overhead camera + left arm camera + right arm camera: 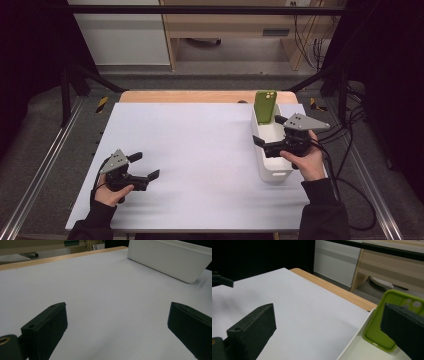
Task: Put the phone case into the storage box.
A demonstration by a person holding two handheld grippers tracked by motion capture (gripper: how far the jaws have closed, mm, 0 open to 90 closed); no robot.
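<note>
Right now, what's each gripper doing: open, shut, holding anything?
Left gripper: open, empty, over the table.
Right gripper: open, empty, over the white bin.

The left gripper (117,327) hangs low over the desk (100,290), its two black fingers (47,325) set wide apart with bare pale surface between them and nothing held. One finger rises at lower left, the other at the lower right edge. Ahead, at upper right, a white bin (170,260) stands on the desk, its long side wall facing the camera. A wooden edge (62,257) runs along the desk's far side at upper left.
</note>
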